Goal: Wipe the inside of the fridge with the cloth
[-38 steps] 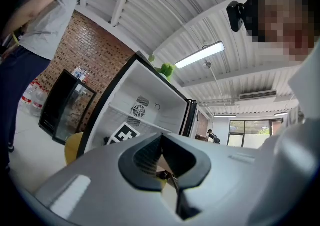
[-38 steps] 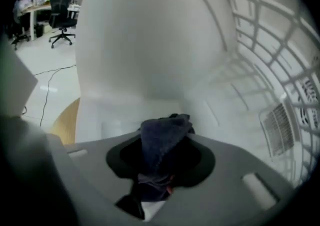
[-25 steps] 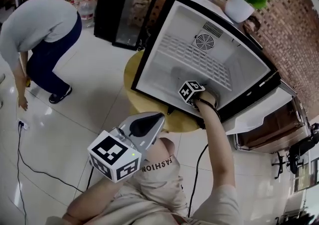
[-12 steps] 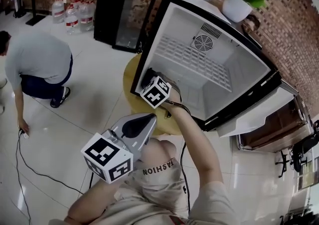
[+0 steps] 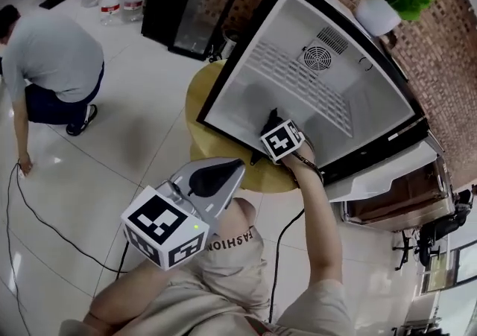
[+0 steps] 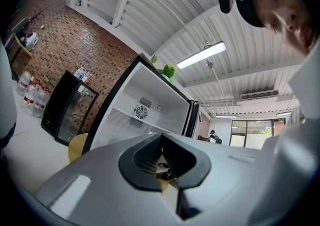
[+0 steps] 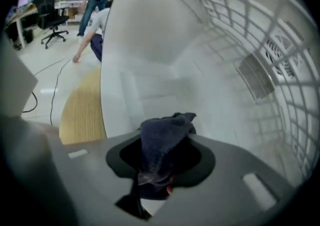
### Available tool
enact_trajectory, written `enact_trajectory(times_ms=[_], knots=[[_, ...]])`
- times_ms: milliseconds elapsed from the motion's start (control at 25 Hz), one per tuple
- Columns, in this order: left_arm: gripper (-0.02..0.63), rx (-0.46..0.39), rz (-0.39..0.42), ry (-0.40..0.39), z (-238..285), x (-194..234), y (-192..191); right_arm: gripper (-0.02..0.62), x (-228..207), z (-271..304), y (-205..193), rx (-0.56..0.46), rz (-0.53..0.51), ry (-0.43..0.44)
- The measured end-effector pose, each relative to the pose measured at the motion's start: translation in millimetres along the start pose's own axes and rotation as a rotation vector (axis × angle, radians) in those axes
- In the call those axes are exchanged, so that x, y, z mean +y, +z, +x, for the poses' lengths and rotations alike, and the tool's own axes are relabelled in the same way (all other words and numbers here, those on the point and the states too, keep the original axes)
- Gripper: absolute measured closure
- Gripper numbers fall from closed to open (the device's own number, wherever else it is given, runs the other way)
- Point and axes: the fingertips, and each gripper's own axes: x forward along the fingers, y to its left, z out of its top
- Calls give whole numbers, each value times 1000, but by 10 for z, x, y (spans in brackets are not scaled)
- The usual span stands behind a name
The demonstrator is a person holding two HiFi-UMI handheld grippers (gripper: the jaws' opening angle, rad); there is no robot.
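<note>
- My left gripper (image 5: 232, 172) hangs over my lap, its jaws together with nothing between them.
- My right gripper (image 7: 161, 170) is clamped on the dark cloth (image 7: 164, 137), which bunches out past the jaws.
- The cloth sits low in the fridge (image 5: 376, 100), over its floor near the front edge; I cannot tell whether it touches.
- The fridge stands open on a round wooden table (image 5: 195, 100), with a fan grille (image 5: 318, 57) in its back wall.
- Further off, a person (image 5: 54, 55) bends over the floor, near a black glass-door cabinet (image 5: 195, 1).

cloth (image 7: 163, 129) end hidden inside hand-held gripper (image 7: 161, 162)
</note>
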Motion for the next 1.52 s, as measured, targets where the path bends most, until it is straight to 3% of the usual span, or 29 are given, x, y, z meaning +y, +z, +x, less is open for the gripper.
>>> enact_trajectory(times_ms=[200, 320, 400, 520, 680, 760, 840, 920, 1200, 1320, 1440, 1520], knots=[[606, -9, -7, -5, -3, -34, 37, 472, -373, -39, -1046, 389, -65, -104], [606, -49, -7, 21, -102, -14, 120, 476, -281, -125, -1206, 523, -157, -112], [606, -77, -6, 44, -161, 31, 194, 474, -77, -288, -897, 413, -159, -66], [606, -98, -8, 83, -231, 149, 255, 472, 344, -549, -170, 119, -179, 18], [606, -92, -23, 128, -303, 306, 243, 471, 705, -628, 960, -348, -287, -23], [606, -82, -13, 145, -306, 340, 229, 471, 903, -526, 1274, -444, -278, 30], [606, -76, 5, 159, -291, 358, 246, 471, 1057, -364, 1274, -386, -277, 93], [606, -65, 21, 170, -284, 371, 241, 472, 1085, -294, 1056, -316, -246, 103], [606, 6, 16, 211, -225, 546, -35, 469, 615, -322, -203, -13, -49, 90], [606, 34, 47, 193, -123, 471, -149, 469, 437, -350, -624, 117, -53, 35], [606, 58, 79, 137, 22, 301, -248, 469, 432, -502, -852, 93, -67, 43], [586, 103, 77, 76, 105, 160, -392, 469, 561, -787, -870, -63, -10, 132]])
